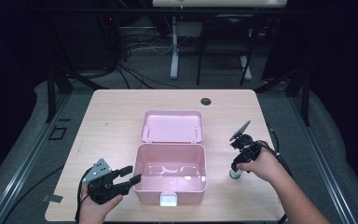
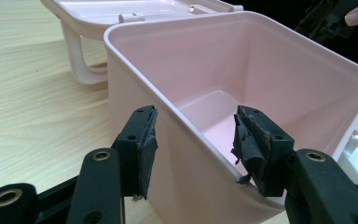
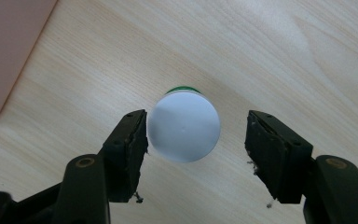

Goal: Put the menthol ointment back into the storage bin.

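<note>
Both claws gape: left (image 2: pixel 193 140) straddles the box (image 2: pixel 177 126) wall (level), right (image 3: pixel 196 149) points down over the bottle (image 3: pixel 184 126).

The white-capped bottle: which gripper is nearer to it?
Right. The right gripper hangs over the white-capped bottle, jaws open around it; the left gripper is across the pink box.

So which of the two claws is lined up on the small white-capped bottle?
The right claw: its open jaws flank the small white-capped bottle standing on the wooden table. The left claw instead straddles the open pink plastic box's wall.
</note>
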The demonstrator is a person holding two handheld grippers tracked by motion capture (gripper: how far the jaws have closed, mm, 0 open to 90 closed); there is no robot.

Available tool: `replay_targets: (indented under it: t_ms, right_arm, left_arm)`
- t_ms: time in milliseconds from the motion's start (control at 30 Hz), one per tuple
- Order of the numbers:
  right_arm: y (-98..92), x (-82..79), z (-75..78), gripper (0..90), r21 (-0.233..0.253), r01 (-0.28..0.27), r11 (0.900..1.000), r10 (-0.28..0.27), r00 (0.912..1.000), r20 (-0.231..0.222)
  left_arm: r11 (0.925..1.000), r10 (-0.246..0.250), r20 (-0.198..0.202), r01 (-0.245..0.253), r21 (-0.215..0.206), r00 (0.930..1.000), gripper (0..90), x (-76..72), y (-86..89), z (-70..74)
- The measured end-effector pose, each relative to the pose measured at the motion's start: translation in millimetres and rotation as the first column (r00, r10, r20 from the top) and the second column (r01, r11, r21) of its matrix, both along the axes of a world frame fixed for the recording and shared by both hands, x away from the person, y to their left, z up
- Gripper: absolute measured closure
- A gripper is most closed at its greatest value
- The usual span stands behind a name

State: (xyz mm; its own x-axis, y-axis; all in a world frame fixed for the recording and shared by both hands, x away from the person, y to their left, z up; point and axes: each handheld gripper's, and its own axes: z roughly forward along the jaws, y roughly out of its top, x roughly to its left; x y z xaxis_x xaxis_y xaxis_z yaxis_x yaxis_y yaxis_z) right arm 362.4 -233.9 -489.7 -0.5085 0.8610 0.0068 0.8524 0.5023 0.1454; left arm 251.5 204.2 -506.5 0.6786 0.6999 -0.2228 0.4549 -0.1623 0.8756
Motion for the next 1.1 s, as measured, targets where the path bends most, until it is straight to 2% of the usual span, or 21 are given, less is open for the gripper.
replay_targets:
  t_ms: [33,67,300,433,767,1100]
  right_arm:
    - [0.1,-0.4,-2.1,38.7,0.013,0.003,1.0,-0.003,0.9999,0.014]
    - [0.2,-0.4,-1.4,38.7,0.007,0.004,1.0,-0.004,1.0,-0.001]
    - [0.7,-1.2,-9.4,39.0,0.011,-0.001,1.0,0.001,1.0,-0.003]
    - [2.0,-1.4,-13.7,40.0,-0.006,-0.006,1.0,0.006,0.9999,-0.013]
    - [4.5,-1.5,-14.6,44.9,-0.008,-0.007,1.0,0.007,0.9999,-0.014]
    - [1.8,-2.8,-20.5,48.9,0.019,0.018,1.0,-0.018,0.9994,-0.029]
  left_arm:
    - [1.0,0.001,-0.002,-0.001,-0.002,1.0,48.7,-0.1,0.0,-0.1]
    - [1.0,-0.001,-0.001,0.001,0.001,1.0,48.7,0.2,0.3,-0.1]
    - [1.0,-0.003,-0.001,0.003,0.005,1.0,48.7,0.5,0.2,-0.4]
    - [1.0,-0.001,-0.006,0.001,0.002,1.0,48.7,0.3,-0.3,-0.8]
    - [1.0,-0.002,-0.003,0.002,0.002,1.0,48.7,0.2,0.0,-0.2]
    - [1.0,-0.004,-0.003,0.004,0.003,1.0,48.7,0.7,-0.4,-0.7]
